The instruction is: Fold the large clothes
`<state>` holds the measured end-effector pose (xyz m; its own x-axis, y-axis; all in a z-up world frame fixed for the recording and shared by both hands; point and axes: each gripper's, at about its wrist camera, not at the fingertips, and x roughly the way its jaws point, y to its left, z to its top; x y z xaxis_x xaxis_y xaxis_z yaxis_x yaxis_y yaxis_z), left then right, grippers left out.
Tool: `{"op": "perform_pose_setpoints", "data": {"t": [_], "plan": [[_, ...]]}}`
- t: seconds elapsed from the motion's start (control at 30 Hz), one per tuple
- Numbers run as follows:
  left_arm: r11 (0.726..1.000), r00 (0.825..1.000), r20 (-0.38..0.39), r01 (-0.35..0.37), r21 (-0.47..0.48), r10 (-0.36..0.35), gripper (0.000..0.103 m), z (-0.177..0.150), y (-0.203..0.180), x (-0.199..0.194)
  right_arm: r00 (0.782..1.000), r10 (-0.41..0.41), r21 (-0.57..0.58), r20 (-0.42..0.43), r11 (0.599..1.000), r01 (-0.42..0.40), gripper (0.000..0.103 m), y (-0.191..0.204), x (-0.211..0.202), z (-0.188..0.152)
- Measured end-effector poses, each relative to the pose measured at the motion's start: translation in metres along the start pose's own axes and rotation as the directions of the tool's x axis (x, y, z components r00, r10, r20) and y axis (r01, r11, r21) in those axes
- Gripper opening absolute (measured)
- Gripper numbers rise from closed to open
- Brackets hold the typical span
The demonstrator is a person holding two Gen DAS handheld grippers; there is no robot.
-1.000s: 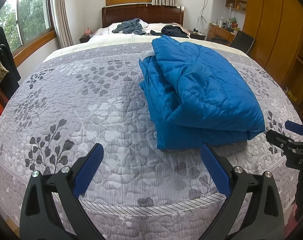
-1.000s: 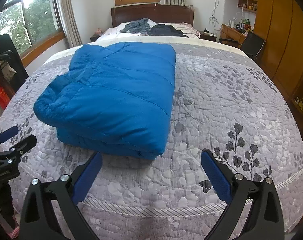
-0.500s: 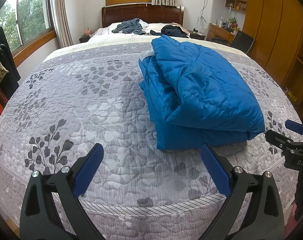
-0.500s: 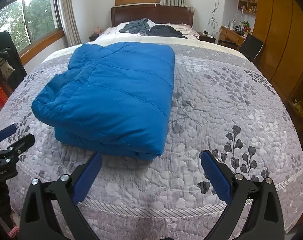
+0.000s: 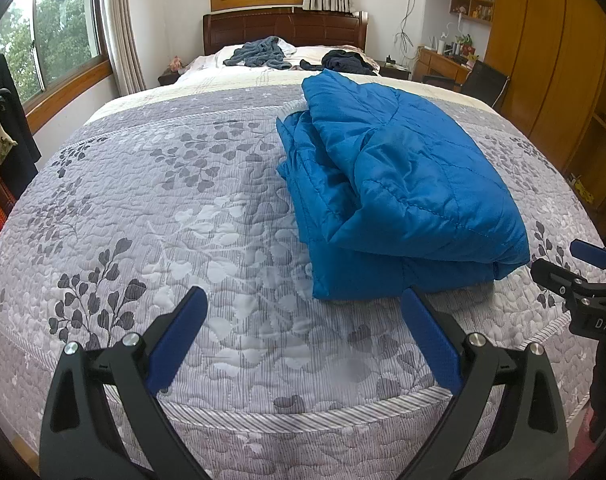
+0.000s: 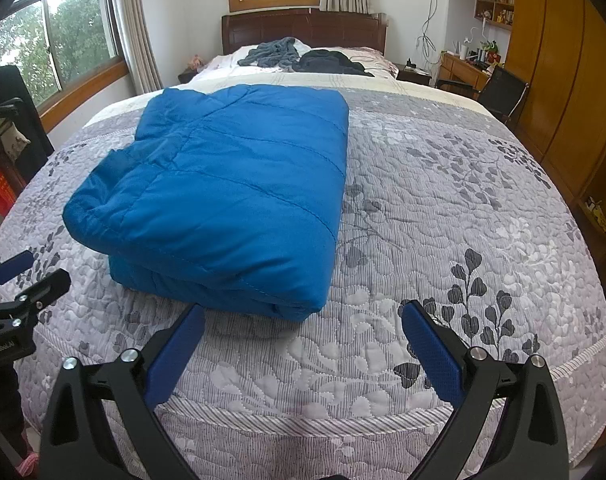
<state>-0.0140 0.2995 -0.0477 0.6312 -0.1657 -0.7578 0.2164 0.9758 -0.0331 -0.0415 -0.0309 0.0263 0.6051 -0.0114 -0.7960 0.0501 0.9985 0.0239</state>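
A blue quilted jacket (image 5: 403, 184) lies folded into a thick rectangle on the grey leaf-patterned bedspread (image 5: 183, 200). My left gripper (image 5: 303, 304) hovers open over the foot of the bed, just short of the jacket's near left corner, holding nothing. In the right wrist view the same jacket (image 6: 231, 184) sits left of centre. My right gripper (image 6: 303, 316) is open and empty, its left finger close to the jacket's near edge. Each gripper shows at the edge of the other's view: the right gripper (image 5: 575, 264) and the left gripper (image 6: 23, 276).
Grey clothes (image 5: 259, 53) and dark clothes (image 5: 347, 62) lie near the pillows by the wooden headboard (image 5: 283, 28). Windows and curtains line the left wall. A desk, a black chair (image 6: 503, 94) and wooden wardrobes (image 6: 563, 80) stand on the right. A dark rack (image 6: 7, 128) stands at left.
The right gripper has drawn back slightly from the jacket. The left gripper and the jacket stay where they were.
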Motion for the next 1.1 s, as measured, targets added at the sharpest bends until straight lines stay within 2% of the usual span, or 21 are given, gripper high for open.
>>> {"op": "perform_pose_setpoints", "data": {"t": [0.77,1.1], "plan": [[1.000,1.000,-0.001,0.001,0.002,-0.001,0.097,-0.0002,-0.0013,0.0007,1.000,0.006,-0.016,0.023,1.000,-0.005,0.099,0.0018,-0.0044,-0.0011],[1.000,1.000,-0.001,0.010,0.007,-0.010,0.097,0.0018,-0.0023,0.0048,1.000,0.007,0.013,-0.001,1.000,-0.007,0.099,-0.0044,0.0006,0.0016]]}}
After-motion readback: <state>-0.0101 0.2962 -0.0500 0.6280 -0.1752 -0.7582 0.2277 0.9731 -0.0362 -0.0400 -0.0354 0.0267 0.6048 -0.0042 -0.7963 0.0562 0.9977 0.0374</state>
